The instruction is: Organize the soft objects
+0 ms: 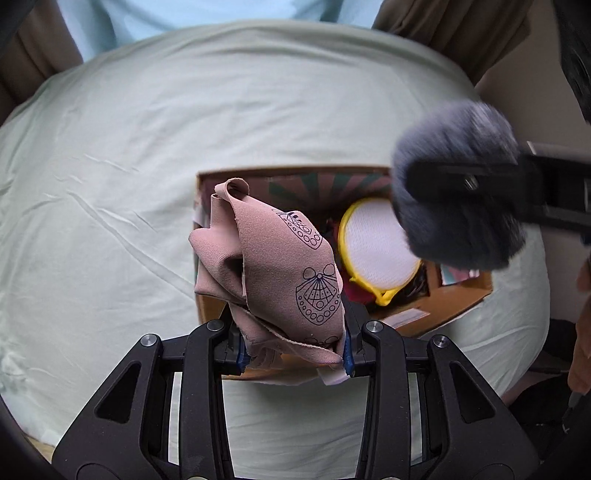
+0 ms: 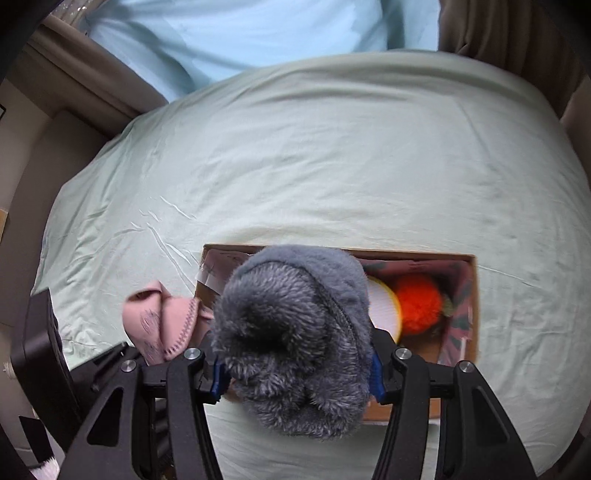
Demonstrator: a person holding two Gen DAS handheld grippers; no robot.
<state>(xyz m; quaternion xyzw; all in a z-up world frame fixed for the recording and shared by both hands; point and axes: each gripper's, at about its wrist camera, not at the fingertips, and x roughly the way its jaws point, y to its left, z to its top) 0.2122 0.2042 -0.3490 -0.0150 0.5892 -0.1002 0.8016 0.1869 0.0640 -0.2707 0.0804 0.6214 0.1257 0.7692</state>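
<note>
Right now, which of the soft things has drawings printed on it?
The pink cloth held in the left gripper's jaws: it carries dark outline drawings like shells. The grey furry item and the orange pompom are plain.

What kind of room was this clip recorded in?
Most likely a bedroom. A wide bed under a wrinkled pale green sheet fills both views, brown curtains hang behind it, and a cardboard box of soft things sits on the sheet.
</note>
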